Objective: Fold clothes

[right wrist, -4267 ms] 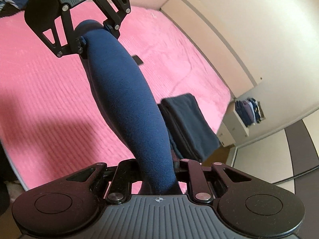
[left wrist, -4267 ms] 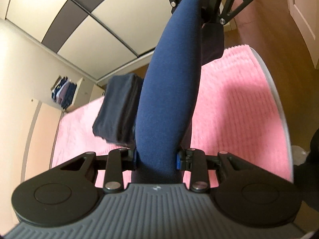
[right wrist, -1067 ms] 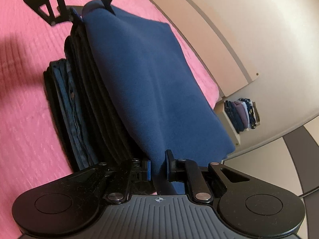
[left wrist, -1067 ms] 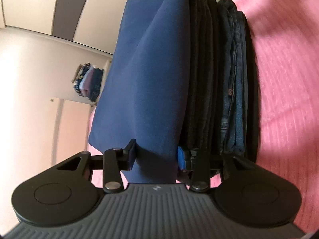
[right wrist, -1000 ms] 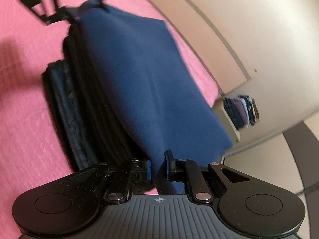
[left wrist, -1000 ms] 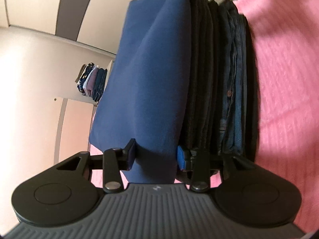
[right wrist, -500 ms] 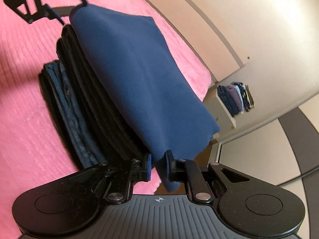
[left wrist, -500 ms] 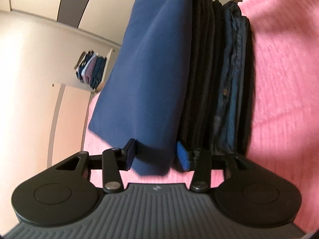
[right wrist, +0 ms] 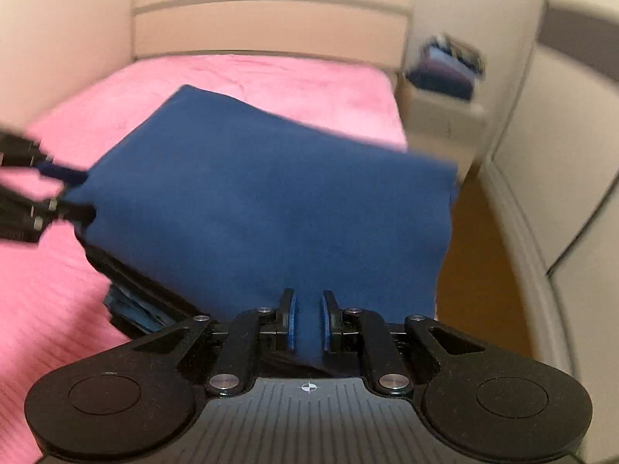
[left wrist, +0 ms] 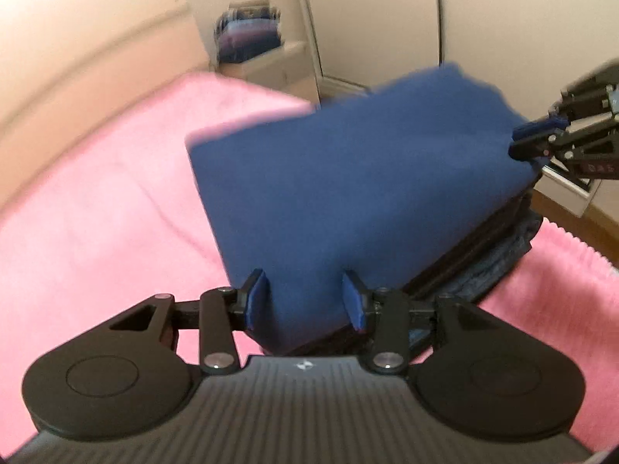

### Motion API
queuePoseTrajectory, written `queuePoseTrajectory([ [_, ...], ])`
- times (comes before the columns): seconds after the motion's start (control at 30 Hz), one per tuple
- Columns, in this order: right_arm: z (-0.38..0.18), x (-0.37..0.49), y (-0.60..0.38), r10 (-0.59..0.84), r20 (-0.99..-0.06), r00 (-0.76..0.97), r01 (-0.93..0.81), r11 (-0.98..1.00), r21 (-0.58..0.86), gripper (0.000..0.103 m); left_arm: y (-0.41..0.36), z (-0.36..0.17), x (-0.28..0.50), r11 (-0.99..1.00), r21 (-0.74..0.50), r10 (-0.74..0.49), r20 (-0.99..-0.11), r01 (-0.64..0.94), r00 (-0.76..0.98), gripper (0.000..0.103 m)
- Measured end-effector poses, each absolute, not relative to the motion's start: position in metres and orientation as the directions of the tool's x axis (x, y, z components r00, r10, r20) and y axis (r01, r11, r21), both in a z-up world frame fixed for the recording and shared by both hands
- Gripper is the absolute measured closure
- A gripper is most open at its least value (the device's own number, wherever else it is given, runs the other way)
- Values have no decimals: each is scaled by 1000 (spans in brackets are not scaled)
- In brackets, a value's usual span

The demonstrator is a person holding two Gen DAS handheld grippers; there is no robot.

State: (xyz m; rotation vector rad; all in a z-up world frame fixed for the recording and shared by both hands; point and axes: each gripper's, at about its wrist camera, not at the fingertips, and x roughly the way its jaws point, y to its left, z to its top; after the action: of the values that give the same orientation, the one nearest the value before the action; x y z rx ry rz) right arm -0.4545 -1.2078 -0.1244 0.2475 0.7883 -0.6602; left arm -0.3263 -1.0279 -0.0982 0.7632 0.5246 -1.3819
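**Both grippers on the blue garment atop the pile**

I see a folded blue garment [left wrist: 371, 193] lying on top of a pile of dark clothes [left wrist: 487, 247], which sits on a pink bedspread [left wrist: 96, 232]. Both views are blurred.

My left gripper [left wrist: 305, 299] is at the near edge of the garment. Its blue-padded fingers [left wrist: 256, 301] stand partly spread, with a thick fold of the blue cloth between them. The right pad touches the cloth; the left one seems to show a thin gap, so I cannot tell whether the fold is truly pinched.

My right gripper [right wrist: 308, 319] is at another edge of the same garment. Its fingers [right wrist: 291, 321] are drawn close together and pinch a narrow fold of blue cloth. In the left view this gripper appears at the far right, at the garment's corner.

The pile under the garment shows black layers and, lowest, denim [right wrist: 131, 309], poking out at the near left in the right view.

Behind the bed are a beige headboard [right wrist: 271, 23], a small shelf with more folded clothes [left wrist: 247, 34], pale wardrobe doors [left wrist: 371, 15] and a strip of wooden floor [right wrist: 479, 270].
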Motion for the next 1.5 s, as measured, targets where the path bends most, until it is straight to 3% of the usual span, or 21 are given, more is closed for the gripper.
queuePoseTrajectory([
  [0.1, -112, -459, -1203, -457, -719, 523, 634, 773, -31, 91, -1024, -97, -329, 12, 180, -673, -726, 984, 141, 63],
  [0.17, -99, -467, -1194, -458, -713, 531, 643, 766, -13, 80, -1021, -93, -330, 31, 178, -665, -731, 984, 153, 63],
  [0.2, -94, -471, -1188, -462, -709, 533, 649, 760, -8, 46, -1018, -90, -329, 46, 172, -659, -735, 984, 159, 63],
  [0.23, -88, -478, -1181, -472, -703, 532, 664, 748, 1, 23, -1015, -87, -330, 65, 162, -653, -740, 985, 165, 63],
  [0.33, -74, -507, -1152, -449, -714, 537, 706, 703, 88, 22, -999, -81, -331, 138, 119, -620, -764, 983, 180, 54],
  [0.43, -76, -538, -1113, -377, -755, 537, 727, 661, 187, 22, -967, -80, -339, 250, 48, -564, -805, 967, 186, 31],
  [0.6, -80, -580, -1049, -285, -814, 506, 738, 632, 237, 21, -896, -85, -365, 463, -58, -435, -884, 884, 170, 10],
  [0.67, -73, -597, -1040, -287, -820, 495, 758, 605, 245, 16, -868, -80, -373, 534, -95, -400, -904, 840, 152, 2],
  [0.73, -62, -612, -1037, -302, -821, 485, 784, 566, 255, 10, -846, -72, -382, 581, -123, -383, -914, 805, 136, 2],
  [1.0, -4, -630, -1017, -373, -783, 498, 799, 549, 247, 9, -799, -21, -396, 642, -220, -478, -864, 734, 159, 2],
  [1.27, 39, -622, -949, -462, -735, 497, 849, 434, 302, 9, -780, 33, -416, 480, -199, -591, -793, 854, 147, 2],
  [1.37, 58, -618, -924, -471, -710, 523, 838, 435, 330, 3, -766, 51, -424, 442, -198, -607, -784, 875, 129, 2],
  [1.5, 79, -617, -892, -532, -684, 498, 852, 446, 273, 1, -746, 65, -438, 408, -176, -616, -778, 896, 127, 2],
])
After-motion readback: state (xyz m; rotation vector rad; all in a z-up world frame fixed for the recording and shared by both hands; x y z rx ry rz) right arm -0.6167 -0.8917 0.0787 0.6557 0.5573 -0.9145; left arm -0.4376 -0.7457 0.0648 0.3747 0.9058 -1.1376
